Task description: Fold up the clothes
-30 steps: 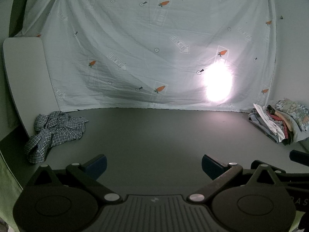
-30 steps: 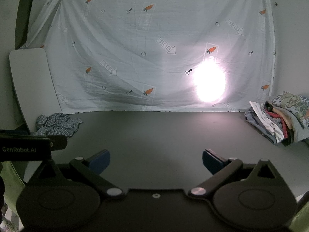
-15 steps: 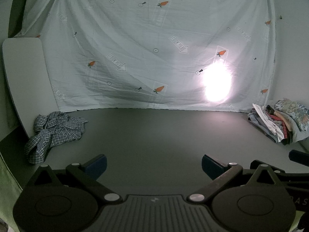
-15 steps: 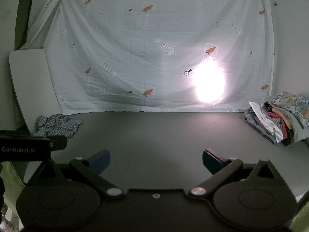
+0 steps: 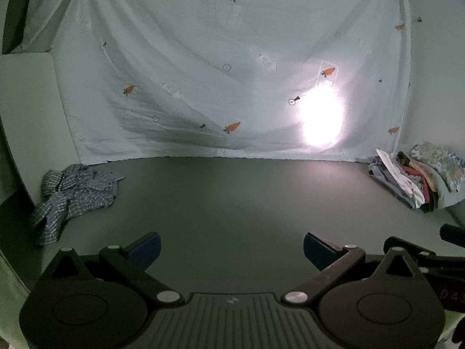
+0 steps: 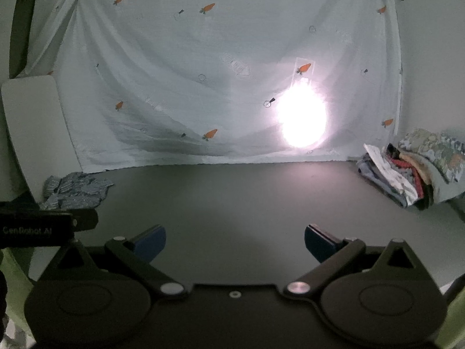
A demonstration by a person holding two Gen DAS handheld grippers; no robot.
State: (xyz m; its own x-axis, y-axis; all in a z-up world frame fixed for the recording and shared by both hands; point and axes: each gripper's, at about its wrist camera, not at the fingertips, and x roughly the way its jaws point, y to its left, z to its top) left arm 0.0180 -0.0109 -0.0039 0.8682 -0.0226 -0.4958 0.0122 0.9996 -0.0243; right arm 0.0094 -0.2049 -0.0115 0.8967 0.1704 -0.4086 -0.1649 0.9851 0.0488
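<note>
A crumpled blue-and-white checked shirt (image 5: 72,192) lies at the far left of the dark grey table (image 5: 232,203); the right wrist view shows the same checked shirt (image 6: 75,190) at its left edge. A stack of folded clothes (image 5: 418,174) sits at the far right, and that folded stack (image 6: 412,168) also shows in the right wrist view. My left gripper (image 5: 231,248) hovers open over the table's front, nothing between its blue pads. My right gripper (image 6: 234,242) is open too and holds nothing. Both stand well short of the shirt.
A pale sheet with carrot prints (image 5: 218,72) hangs behind the table, with a bright light glare (image 5: 321,119) on it. A white board (image 5: 29,122) leans at the left behind the shirt. The left gripper's body (image 6: 43,228) juts into the right wrist view.
Both views have shifted slightly, with the scene sliding a little to the left and down. The shirt and the stack lie as before, and both grippers stay open.
</note>
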